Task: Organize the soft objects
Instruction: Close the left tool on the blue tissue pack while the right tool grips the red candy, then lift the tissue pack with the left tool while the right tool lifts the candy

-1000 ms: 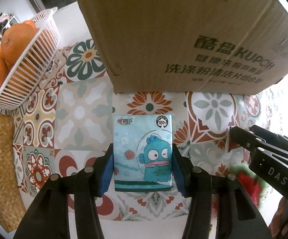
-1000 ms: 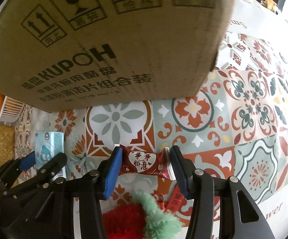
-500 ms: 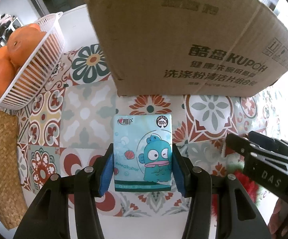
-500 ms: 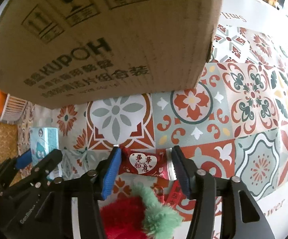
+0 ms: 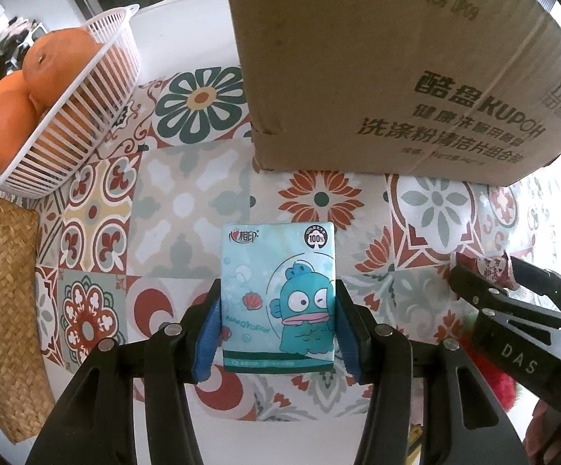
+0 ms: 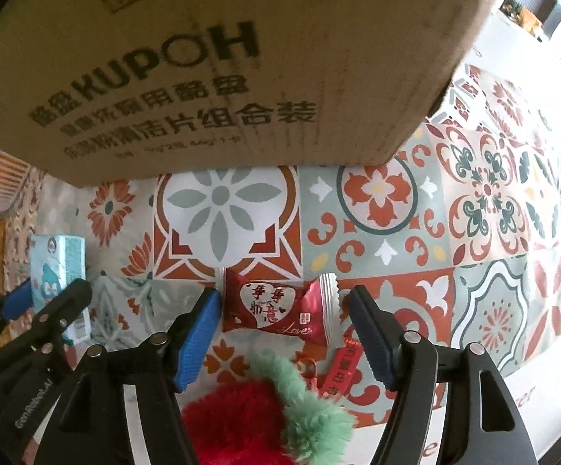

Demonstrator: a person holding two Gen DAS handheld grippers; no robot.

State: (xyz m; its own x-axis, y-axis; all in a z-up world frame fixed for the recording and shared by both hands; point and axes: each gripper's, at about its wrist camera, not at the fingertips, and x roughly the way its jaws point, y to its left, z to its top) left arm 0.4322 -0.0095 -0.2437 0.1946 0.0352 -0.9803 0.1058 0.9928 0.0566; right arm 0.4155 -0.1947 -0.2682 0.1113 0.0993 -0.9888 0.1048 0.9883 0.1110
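Two grips: my left gripper (image 5: 276, 325) clamps the tissue pack (image 5: 278, 298), lifted before the cardboard box (image 5: 396, 69); my right gripper (image 6: 284, 325) gapes around the red candy packet (image 6: 276, 306), below that box.

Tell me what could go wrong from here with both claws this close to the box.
The left claw pinches only the lower half of the tissue pack; the soft pack may sag or slip when lifted. The right claw stands open around the red candy packet, which looks loose and may slide. The cardboard box wall rises right ahead, so either load could catch on it.
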